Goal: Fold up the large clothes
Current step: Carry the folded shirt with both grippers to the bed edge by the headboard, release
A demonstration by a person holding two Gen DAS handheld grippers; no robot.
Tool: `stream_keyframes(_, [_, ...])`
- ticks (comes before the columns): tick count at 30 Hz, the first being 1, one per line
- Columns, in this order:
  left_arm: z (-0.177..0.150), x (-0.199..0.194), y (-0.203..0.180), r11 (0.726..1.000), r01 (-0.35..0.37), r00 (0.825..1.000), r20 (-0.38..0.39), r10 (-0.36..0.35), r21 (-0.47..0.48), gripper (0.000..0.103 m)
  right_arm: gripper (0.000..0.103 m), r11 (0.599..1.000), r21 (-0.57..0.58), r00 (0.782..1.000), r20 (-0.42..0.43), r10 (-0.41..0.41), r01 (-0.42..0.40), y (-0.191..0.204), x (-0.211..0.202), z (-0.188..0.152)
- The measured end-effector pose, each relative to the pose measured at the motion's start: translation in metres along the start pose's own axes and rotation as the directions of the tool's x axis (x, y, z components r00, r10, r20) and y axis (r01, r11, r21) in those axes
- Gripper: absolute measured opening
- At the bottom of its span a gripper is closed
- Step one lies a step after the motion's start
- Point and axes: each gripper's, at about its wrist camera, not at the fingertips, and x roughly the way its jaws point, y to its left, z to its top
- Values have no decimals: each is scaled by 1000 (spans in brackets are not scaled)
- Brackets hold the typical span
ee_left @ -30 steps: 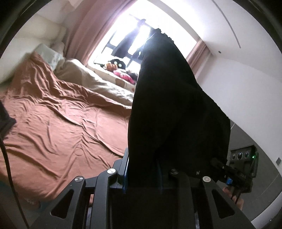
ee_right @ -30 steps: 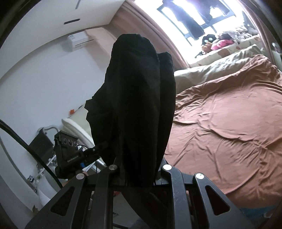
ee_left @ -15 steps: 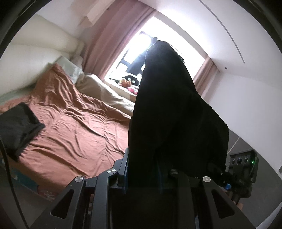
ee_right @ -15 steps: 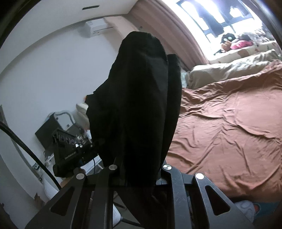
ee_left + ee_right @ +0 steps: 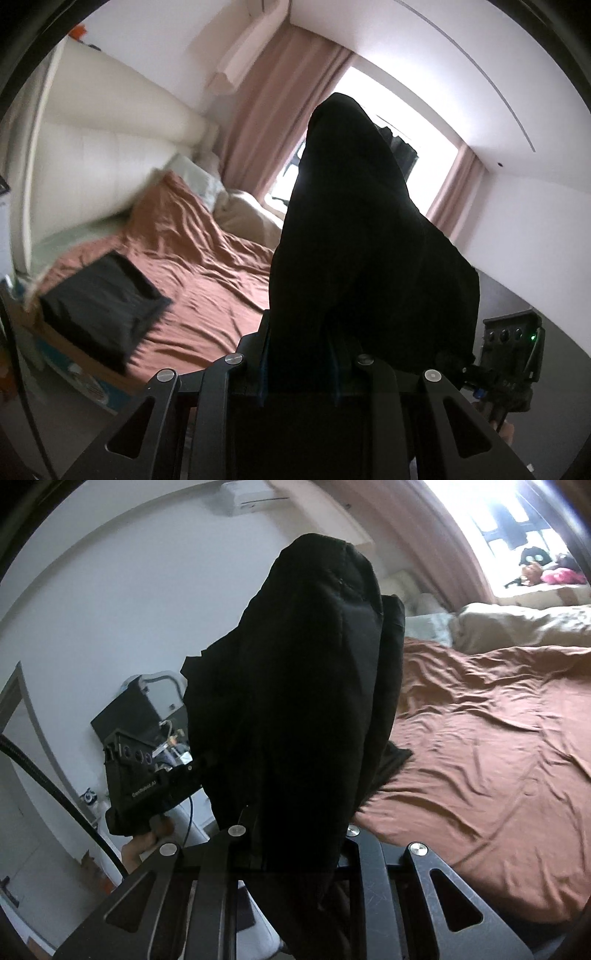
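- A black garment (image 5: 354,236) is clamped in the left gripper (image 5: 301,354); the jaws are closed narrowly on the cloth, which is bunched up over the fingers and blocks the centre of the left wrist view.
- The same black garment (image 5: 306,686) is also pinched by the right gripper (image 5: 295,834), jaws narrow on the fabric, folds piled up toward 12 o'clock in the right wrist view.
- The garment is held in the air between both grippers, clear of the bed.
- In the left wrist view the other gripper's camera body is seen at 4 o'clock, green light on, at the cloth's far edge.
- In the right wrist view the other gripper's body is seen at 9 o'clock, gripped by a hand (image 5: 147,843).
- A rust-brown bedsheet (image 5: 207,273) is spread, wrinkled, at 8 to 9 o'clock in the left view and at 3 o'clock (image 5: 491,746) in the right view.
- A folded black garment (image 5: 99,310) is laid on the bed's near corner at 8 o'clock, blurred.
- A beige duvet (image 5: 517,627) is bunched at 2 o'clock.
- Pink curtains (image 5: 280,114) are hung at 12 o'clock beside a bright window.
- An air conditioner (image 5: 251,496) is mounted at 12 o'clock.
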Motion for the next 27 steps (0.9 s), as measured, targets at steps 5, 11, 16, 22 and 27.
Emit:
stream_keyframes(5, [25, -17, 46, 998, -69, 997, 34, 68, 10, 26, 15, 998, -35, 998, -26, 52, -53, -1, 56, 17])
stream_keyframes(11, [53, -24, 107, 988, -153, 985, 78, 152, 12, 26, 15, 994, -62, 993, -89, 83, -88, 2, 129, 30])
stream_keyframes(16, [74, -17, 166, 969, -243, 966, 83, 245, -36, 25, 15, 992, -41, 986, -126, 111, -116, -7, 199, 48])
stream_keyframes(22, [99, 8, 225, 940, -329, 940, 63, 335, -87, 23, 15, 988, -30, 974, -179, 142, -149, -27, 278, 70])
stream_keyframes(27, [121, 36, 259, 919, -383, 920, 57, 389, -95, 22, 15, 977, 30, 956, -205, 211, -210, -46, 325, 81])
